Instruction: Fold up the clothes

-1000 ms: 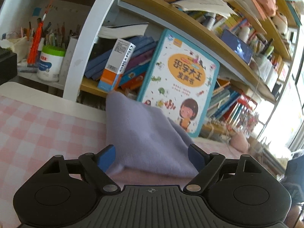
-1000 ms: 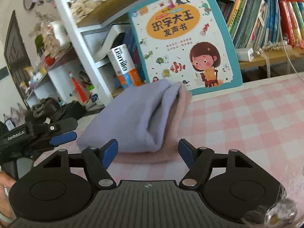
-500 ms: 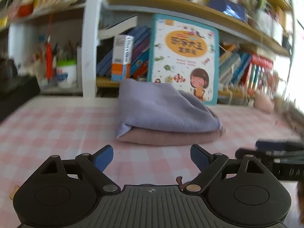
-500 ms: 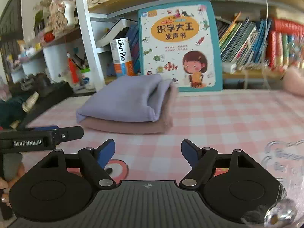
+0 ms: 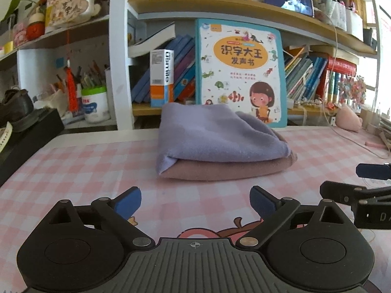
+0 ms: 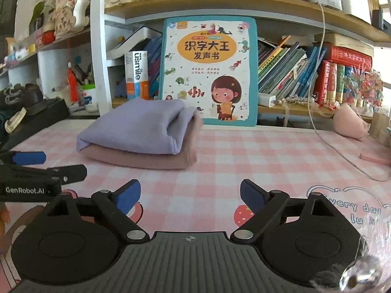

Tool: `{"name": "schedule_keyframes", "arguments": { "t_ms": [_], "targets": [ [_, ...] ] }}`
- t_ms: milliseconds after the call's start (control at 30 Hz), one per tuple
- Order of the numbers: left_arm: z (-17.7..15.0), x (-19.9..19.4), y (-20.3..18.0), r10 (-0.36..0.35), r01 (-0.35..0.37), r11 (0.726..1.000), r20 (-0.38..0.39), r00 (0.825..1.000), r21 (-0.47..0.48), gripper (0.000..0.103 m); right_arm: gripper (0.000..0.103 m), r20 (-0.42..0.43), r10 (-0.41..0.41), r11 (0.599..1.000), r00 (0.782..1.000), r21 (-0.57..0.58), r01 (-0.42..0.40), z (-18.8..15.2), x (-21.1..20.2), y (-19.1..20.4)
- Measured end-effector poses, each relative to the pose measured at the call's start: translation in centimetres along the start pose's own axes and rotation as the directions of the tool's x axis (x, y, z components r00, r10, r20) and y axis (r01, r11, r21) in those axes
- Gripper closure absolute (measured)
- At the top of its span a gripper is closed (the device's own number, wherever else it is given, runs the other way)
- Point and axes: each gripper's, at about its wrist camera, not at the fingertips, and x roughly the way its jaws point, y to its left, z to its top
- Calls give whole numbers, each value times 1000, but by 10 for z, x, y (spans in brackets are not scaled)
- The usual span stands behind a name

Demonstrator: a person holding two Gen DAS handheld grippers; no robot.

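The landmark is the folded clothes stack, which lies on the table [image 5: 73, 161] covered by a pink checked cloth.

Left of the stack, on the shelving, a white tub with a green lid [image 5: 94, 103] stands behind a hanging red tassel [image 5: 71, 90]. A white and orange box [image 5: 161, 77] stands upright just behind the stack's left end.

The left tongs [image 5: 195, 201] are open: the two blue-tipped fingers stand wide apart, hold nothing, and sit in front of the stack, clear of it. In the right wrist view the same tongs show from the side at the left edge, near the stack's left corner but apart from it.

The stack consists of a lavender garment [image 5: 215, 136] folded on top of a dusty pink garment [image 5: 232, 168]; the two touch along their full length. In the right wrist view the lavender garment's [image 6: 136, 129] folded edge faces right, and the pink garment [image 6: 146, 158] protrudes beneath it.

Directly behind the stack, a children's book with a teal border [image 5: 240, 70] leans upright against the shelf.

The right tongs [image 6: 190, 195] are also open and grip nothing, in front of the stack and apart from it.

Right of the stack, a white cable [image 6: 342, 153] runs across the table, and a pink plush toy [image 6: 349, 122] rests near the back edge.
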Motion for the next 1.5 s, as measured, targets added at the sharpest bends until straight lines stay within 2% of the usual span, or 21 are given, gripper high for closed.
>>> {"name": "schedule_keyframes", "arguments": {
  "t_ms": [100,400,567,1500],
  "targets": [
    [0,2,2,0,-1,1000,-15,1000,-13,3,9,-8,-2,1000,1000,-8,2,0,1,1],
    [-1,8,3,12,-13,1000,-52,999,-19,3,9,-25,-3,999,1000,-38,2,0,4,6],
    [-1,7,0,26,-26,1000,-49,998,-2,0,9,-29,3,999,1000,-49,-4,0,4,8],
    [-1,7,-9,34,-32,998,-50,998,55,0,5,-53,-11,999,999,-45,9,2,8,7]
  ]
}}
